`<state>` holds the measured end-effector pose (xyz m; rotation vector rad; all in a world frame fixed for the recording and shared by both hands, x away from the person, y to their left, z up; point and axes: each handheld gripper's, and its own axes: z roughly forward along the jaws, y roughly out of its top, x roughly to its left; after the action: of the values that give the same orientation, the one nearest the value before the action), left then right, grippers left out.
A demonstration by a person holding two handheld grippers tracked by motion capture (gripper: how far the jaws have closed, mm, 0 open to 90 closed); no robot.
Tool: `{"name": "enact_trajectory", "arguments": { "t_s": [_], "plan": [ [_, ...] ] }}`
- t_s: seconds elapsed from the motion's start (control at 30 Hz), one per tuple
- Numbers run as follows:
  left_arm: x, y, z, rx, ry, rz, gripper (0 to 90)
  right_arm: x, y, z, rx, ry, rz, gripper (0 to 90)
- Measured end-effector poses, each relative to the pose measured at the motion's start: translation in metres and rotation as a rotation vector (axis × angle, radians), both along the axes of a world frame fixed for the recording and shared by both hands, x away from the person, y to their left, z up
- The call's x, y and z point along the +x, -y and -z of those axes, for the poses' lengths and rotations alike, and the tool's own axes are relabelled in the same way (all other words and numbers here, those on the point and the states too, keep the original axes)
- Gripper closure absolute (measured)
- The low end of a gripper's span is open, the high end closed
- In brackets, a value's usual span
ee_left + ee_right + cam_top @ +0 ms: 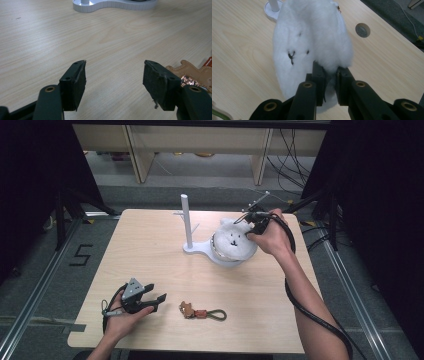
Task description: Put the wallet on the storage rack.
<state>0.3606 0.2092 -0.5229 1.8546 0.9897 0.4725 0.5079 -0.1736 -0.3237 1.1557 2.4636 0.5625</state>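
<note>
A white fluffy pouch with a small stitched face lies on the round base of a white stand at the table's far middle. My right gripper is at its right edge, shut on a fold of the plush pouch between the two pads. A brown leather keychain with an olive loop lies near the front edge. My left gripper rests low at the front left, open and empty, its jaws pointing at the keychain, which sits just beyond the right jaw.
The stand has a tall post with small side pegs and a white base. A round grey cable hole is set into the tabletop past the pouch. Black cables trail from both grippers.
</note>
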Motion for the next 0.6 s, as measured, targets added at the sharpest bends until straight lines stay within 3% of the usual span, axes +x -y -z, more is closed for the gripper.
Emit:
{"name": "enact_trajectory", "arguments": {
  "t_s": [0.6],
  "plan": [
    [0.000, 0.000, 0.000, -0.001, 0.001, 0.001, 34.3, 0.018, -0.010, 0.016, -0.056, -0.002, 0.007, 81.0]
  ]
}}
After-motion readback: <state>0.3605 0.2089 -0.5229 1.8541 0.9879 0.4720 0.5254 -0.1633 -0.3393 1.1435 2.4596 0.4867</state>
